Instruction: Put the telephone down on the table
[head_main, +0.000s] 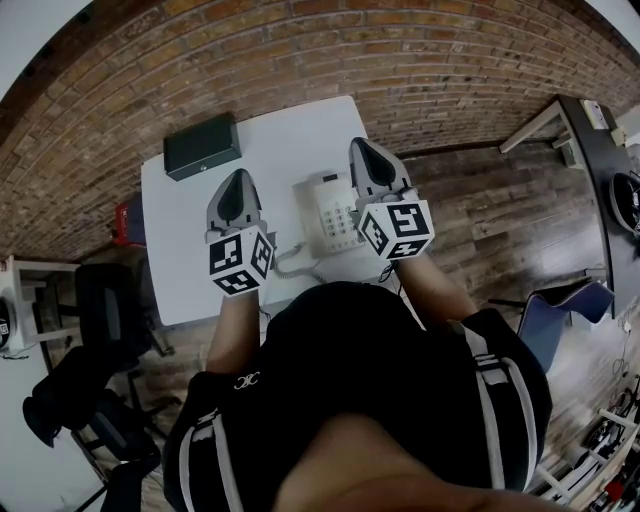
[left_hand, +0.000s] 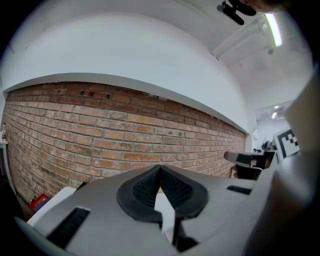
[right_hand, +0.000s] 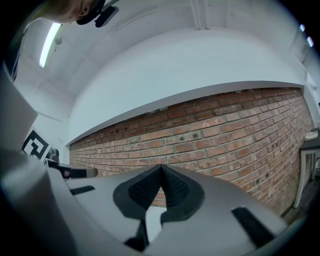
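A white desk telephone (head_main: 331, 211) with a keypad and a coiled cord lies on the white table (head_main: 190, 250), between my two grippers in the head view. My left gripper (head_main: 236, 182) hovers over the table to the left of the phone, shut and empty. My right gripper (head_main: 364, 150) hangs by the phone's right edge, also shut with nothing in it. In the left gripper view the jaws (left_hand: 160, 169) meet at their tips against the brick wall. The right gripper view shows its jaws (right_hand: 161, 170) closed the same way. Neither gripper touches the phone.
A dark flat box (head_main: 202, 145) sits at the table's far left corner. A brick wall (left_hand: 100, 135) stands behind the table. A black chair (head_main: 90, 340) is at the left, a blue chair (head_main: 565, 310) and a dark desk (head_main: 600, 180) at the right.
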